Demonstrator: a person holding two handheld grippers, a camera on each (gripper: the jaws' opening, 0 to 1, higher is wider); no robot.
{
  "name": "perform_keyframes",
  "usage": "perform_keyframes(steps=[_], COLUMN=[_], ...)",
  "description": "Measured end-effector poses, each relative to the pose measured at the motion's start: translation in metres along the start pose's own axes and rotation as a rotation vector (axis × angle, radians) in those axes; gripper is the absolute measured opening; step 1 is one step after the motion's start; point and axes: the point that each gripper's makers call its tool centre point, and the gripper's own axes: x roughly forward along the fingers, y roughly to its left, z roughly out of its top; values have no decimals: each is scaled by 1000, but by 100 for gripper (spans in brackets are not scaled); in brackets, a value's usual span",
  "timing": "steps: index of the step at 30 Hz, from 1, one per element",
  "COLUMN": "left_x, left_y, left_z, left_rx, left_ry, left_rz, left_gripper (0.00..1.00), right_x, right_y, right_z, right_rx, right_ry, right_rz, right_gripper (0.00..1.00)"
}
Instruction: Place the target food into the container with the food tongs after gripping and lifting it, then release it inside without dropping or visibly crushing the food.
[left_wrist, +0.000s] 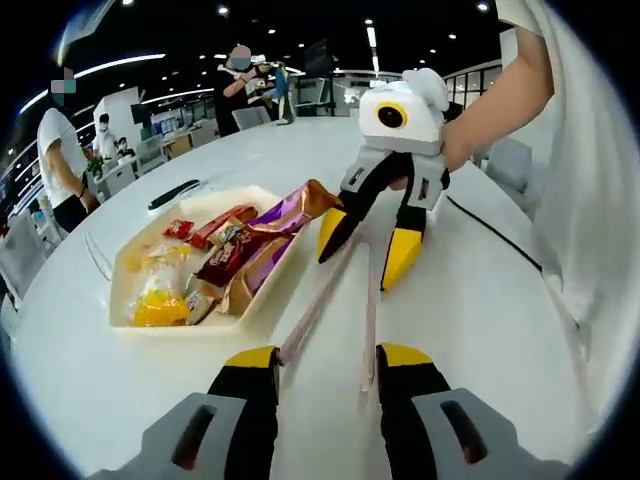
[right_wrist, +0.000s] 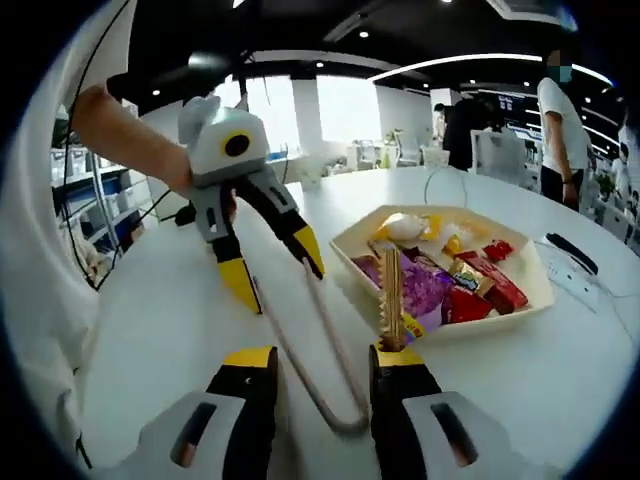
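In the left gripper view, the tray (left_wrist: 130, 262) of wrapped snacks (left_wrist: 240, 250) sits on the white table (left_wrist: 480, 300); its packets overlap, so no target stands out. The tongs (left_wrist: 330, 300) lie between the left gripper (left_wrist: 325, 357)'s spread jaws, untouched as far as shows. The right gripper (left_wrist: 365, 250) hovers with fingers spread, empty.

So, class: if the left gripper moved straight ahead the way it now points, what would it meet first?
Probably the food tongs, whose two arms lie on the table directly ahead of the left gripper. The right gripper is behind them. Depth is unclear.
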Motion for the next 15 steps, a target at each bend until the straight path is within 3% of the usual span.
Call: perform_keyframes(steps=[6, 10, 15], left_x=[-1, -4, -10], left_y=[7, 8, 7], left_z=[-2, -3, 7], left_rx=[-24, -45, -182], left_ry=[4, 16, -81], left_rz=[42, 86, 128], left_gripper=[54, 60, 67], right_x=[-9, -27, -29], right_y=[-3, -5, 5], right_z=[-5, 5, 12], right_rx=[3, 34, 51], right_ry=[45, 27, 20], right_rz=[-20, -60, -56], right_gripper=[40, 40, 43])
